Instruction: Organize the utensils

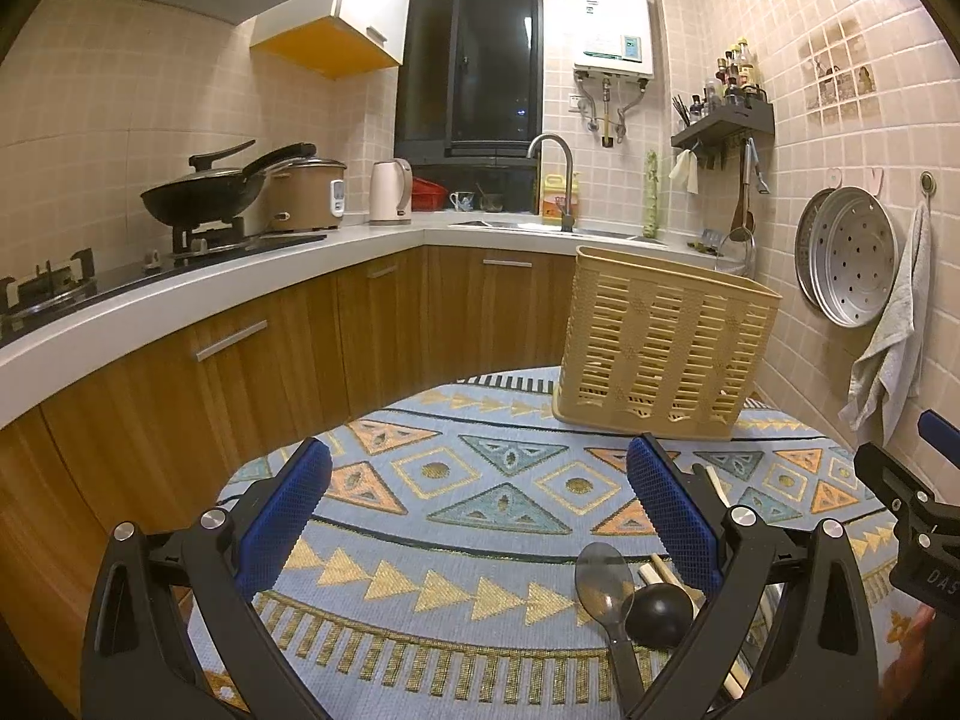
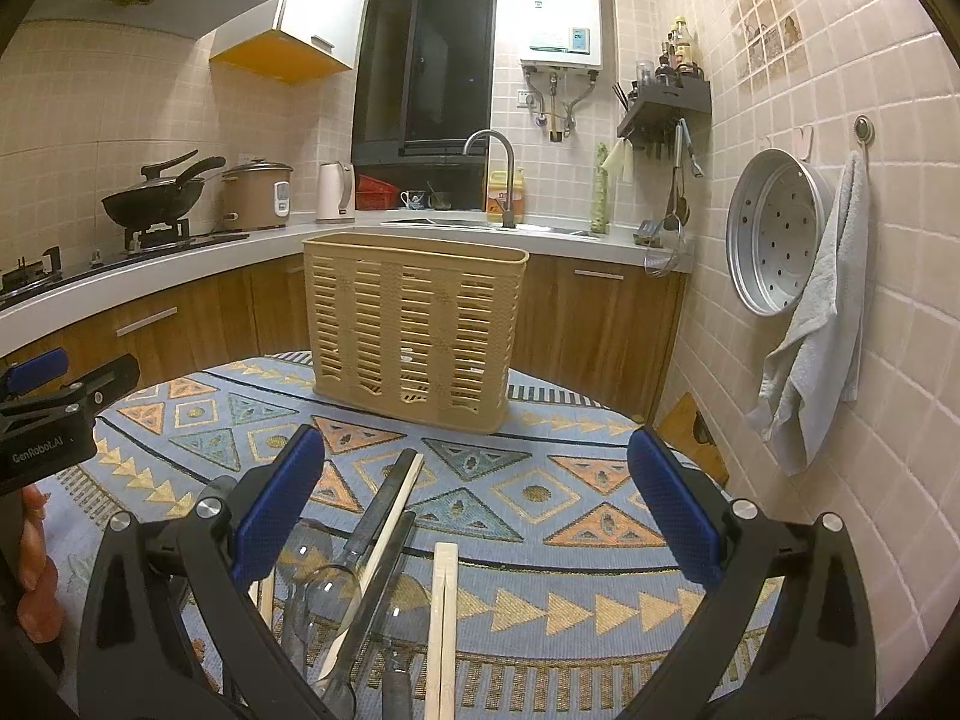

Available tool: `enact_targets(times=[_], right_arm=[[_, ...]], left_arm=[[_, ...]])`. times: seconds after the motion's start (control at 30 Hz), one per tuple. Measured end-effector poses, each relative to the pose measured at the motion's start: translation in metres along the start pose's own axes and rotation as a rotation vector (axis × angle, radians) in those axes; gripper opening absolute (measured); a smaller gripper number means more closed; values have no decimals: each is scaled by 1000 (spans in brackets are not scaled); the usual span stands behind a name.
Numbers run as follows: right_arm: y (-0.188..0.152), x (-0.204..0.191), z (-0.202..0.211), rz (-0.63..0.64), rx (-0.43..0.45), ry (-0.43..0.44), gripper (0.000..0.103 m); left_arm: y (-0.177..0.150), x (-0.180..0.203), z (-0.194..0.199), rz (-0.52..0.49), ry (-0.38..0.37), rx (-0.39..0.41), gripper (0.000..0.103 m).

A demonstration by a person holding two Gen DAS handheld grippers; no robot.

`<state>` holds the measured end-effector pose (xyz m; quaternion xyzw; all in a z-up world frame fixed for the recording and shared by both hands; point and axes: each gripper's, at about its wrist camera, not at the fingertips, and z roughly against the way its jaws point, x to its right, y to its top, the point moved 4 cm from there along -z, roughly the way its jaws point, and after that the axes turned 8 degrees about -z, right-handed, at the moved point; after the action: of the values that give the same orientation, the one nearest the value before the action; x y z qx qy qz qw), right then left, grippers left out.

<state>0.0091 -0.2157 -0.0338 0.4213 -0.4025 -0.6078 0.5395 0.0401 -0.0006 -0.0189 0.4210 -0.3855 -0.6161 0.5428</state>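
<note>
A tan slotted utensil basket [image 1: 663,342] stands upright at the far side of a round table with a patterned cloth [image 1: 480,510]; it also shows in the right wrist view [image 2: 414,330]. My left gripper [image 1: 480,510] is open and empty above the cloth. A clear plastic spoon [image 1: 603,588], a black ladle [image 1: 660,615] and wooden chopsticks [image 1: 717,483] lie by its right finger. My right gripper [image 2: 474,504] is open and empty over a pile of utensils: clear spoons [image 2: 327,594], dark handles [image 2: 384,576] and pale chopsticks [image 2: 445,612].
A counter [image 1: 180,294] with wok, rice cooker, kettle and sink curves along the left and back. A steamer tray [image 2: 774,234] and a towel [image 2: 816,330] hang on the tiled wall at right. The other gripper shows at each view's edge [image 2: 54,414].
</note>
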Motion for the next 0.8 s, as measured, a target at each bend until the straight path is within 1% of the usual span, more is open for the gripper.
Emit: enact_targets(times=[0.8], right_arm=[[-1,0,-1,-1,-9,3,97]], left_arm=[[-2,-4,0,7,-2,-3,96]])
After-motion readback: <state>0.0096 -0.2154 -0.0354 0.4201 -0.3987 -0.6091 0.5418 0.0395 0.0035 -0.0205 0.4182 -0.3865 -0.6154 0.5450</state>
